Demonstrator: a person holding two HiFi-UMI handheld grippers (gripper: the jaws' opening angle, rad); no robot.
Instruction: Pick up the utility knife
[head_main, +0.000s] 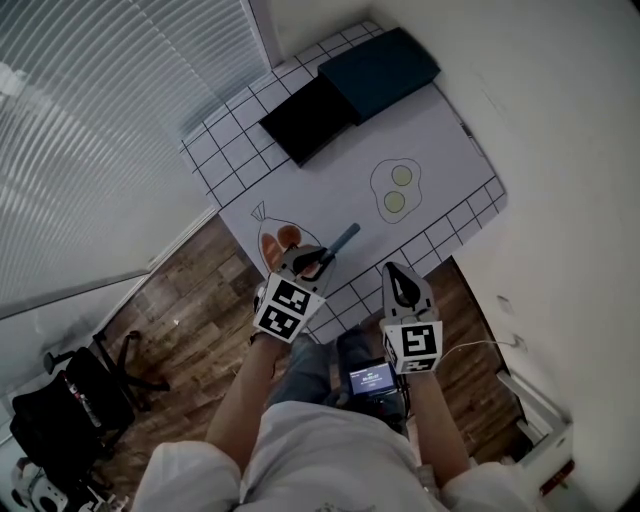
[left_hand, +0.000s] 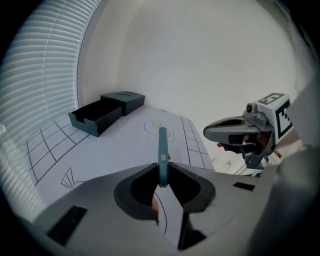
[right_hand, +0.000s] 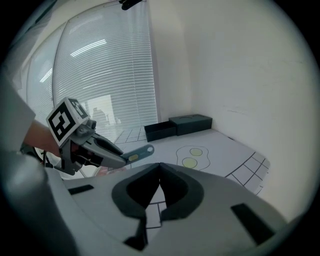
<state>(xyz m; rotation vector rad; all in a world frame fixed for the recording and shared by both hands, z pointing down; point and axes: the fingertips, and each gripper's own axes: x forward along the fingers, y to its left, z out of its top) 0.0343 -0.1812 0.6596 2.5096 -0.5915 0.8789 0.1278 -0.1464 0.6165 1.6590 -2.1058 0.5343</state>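
Note:
The utility knife (head_main: 341, 240) is a slim blue-grey bar. My left gripper (head_main: 322, 262) is shut on its near end and holds it just above the white mat (head_main: 340, 180). In the left gripper view the knife (left_hand: 163, 145) sticks straight out from between the pads of the left gripper (left_hand: 163, 176), clear of the table. My right gripper (head_main: 400, 280) hovers over the table's near edge, to the right of the left one, shut with nothing in it. The right gripper view shows its jaws (right_hand: 159, 172) meeting, and the left gripper (right_hand: 100, 147) with the knife (right_hand: 137, 152) to their left.
A dark open box with its lid (head_main: 345, 95) sits at the mat's far end. Fried eggs (head_main: 397, 188) and a bag outline (head_main: 278, 240) are drawn on the mat. Window blinds (head_main: 90, 130) run along the left, a white wall along the right. Wooden floor and a black chair (head_main: 70, 400) lie below.

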